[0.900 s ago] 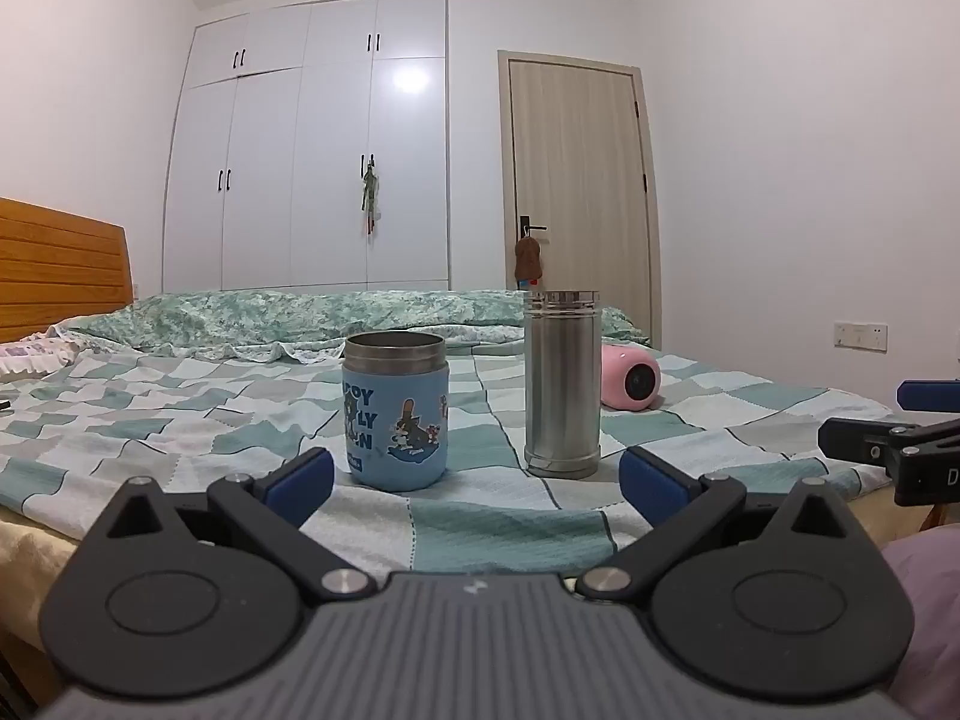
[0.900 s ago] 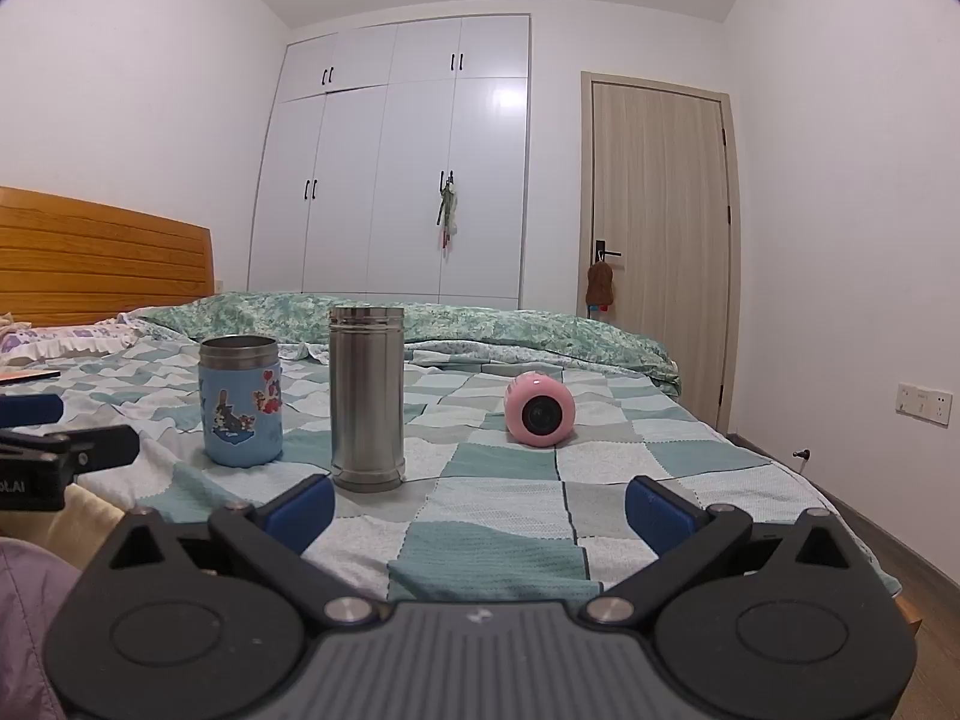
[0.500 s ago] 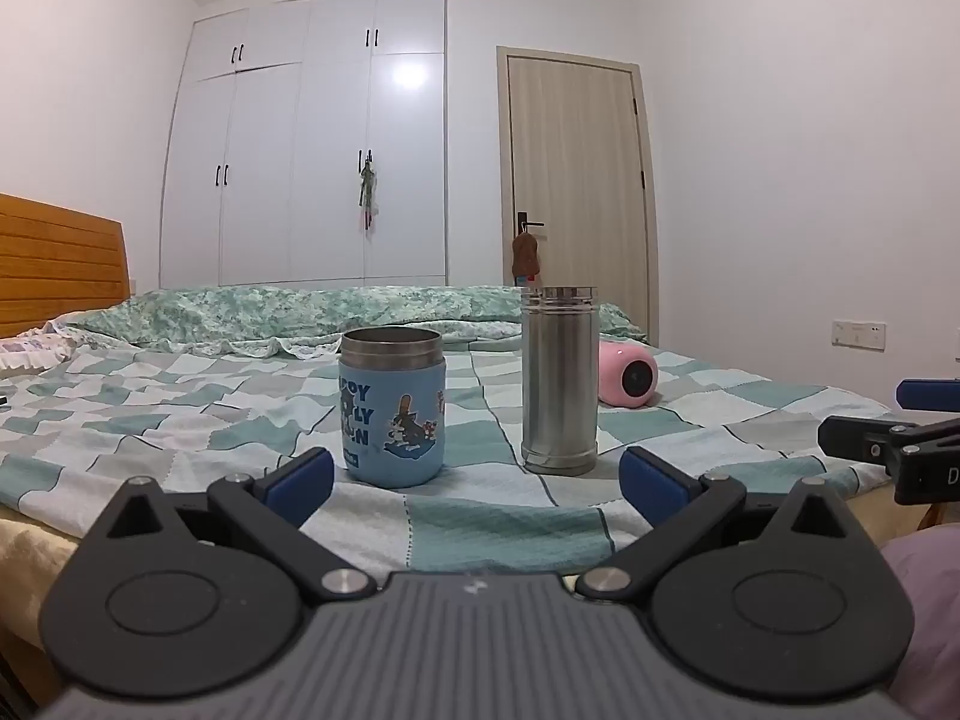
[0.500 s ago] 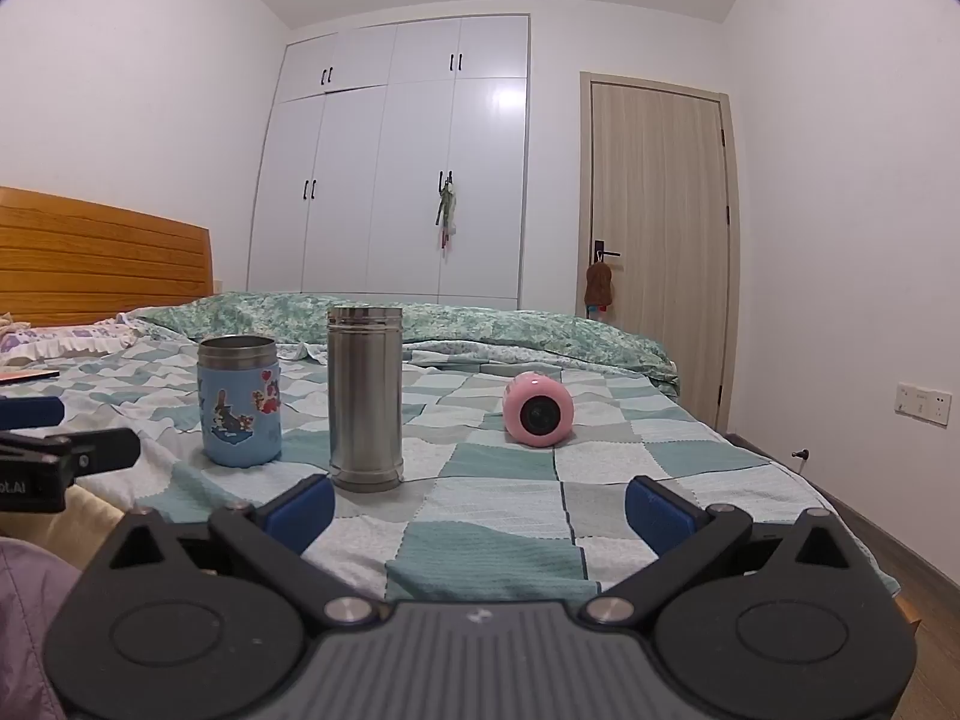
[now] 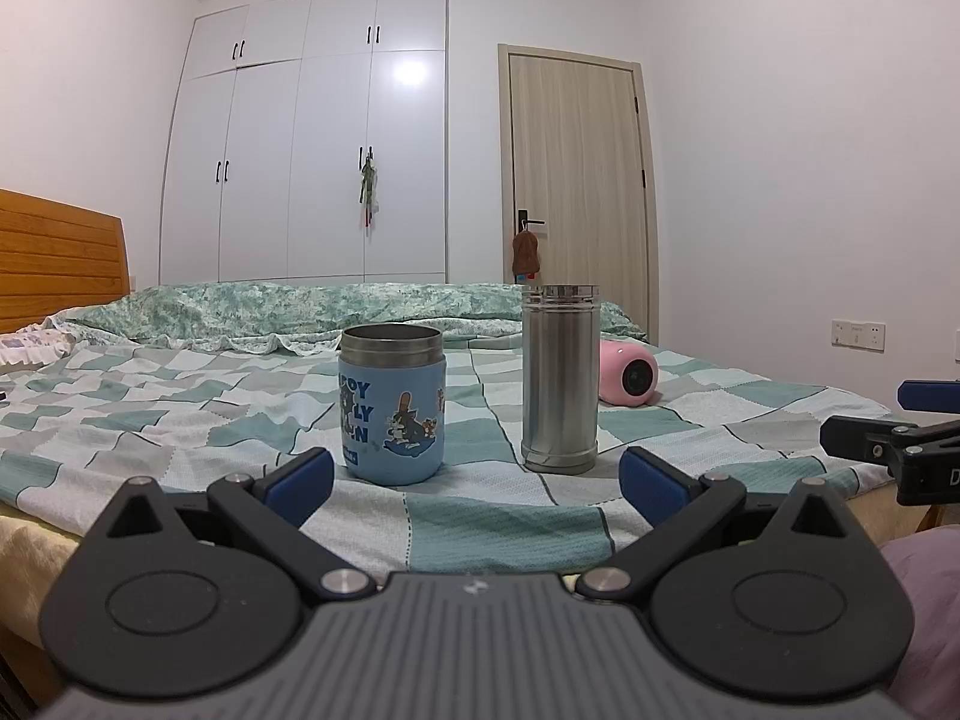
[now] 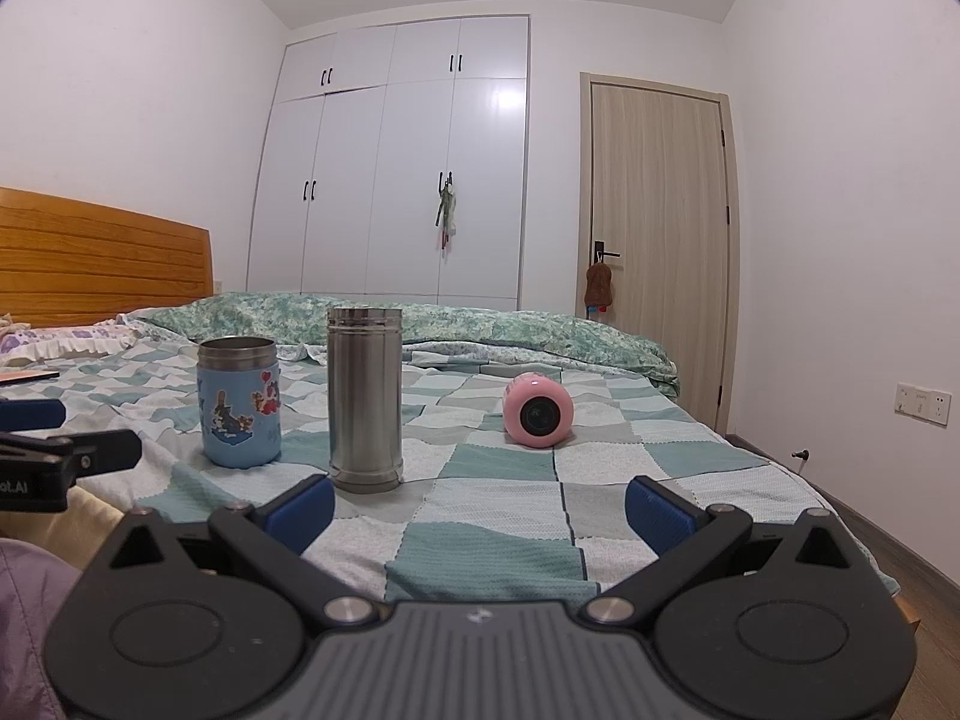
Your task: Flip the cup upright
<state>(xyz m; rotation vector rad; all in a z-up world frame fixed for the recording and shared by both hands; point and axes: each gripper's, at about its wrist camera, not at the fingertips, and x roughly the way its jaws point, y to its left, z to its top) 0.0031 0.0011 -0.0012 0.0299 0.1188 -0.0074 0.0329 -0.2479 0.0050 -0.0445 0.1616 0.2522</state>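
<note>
A pink cup lies on its side on the checked bedspread, its end facing me; in the left wrist view it is partly behind the steel flask. A blue cartoon cup and a tall steel flask stand upright. My left gripper is open and empty, short of the blue cup and flask. My right gripper is open and empty, short of the pink cup.
The bed has a wooden headboard at left and a rumpled green duvet at the back. A white wardrobe and a door stand behind. Floor shows at right.
Both views have barely shifted; the left gripper has dipped slightly. Nothing was grasped or moved.
</note>
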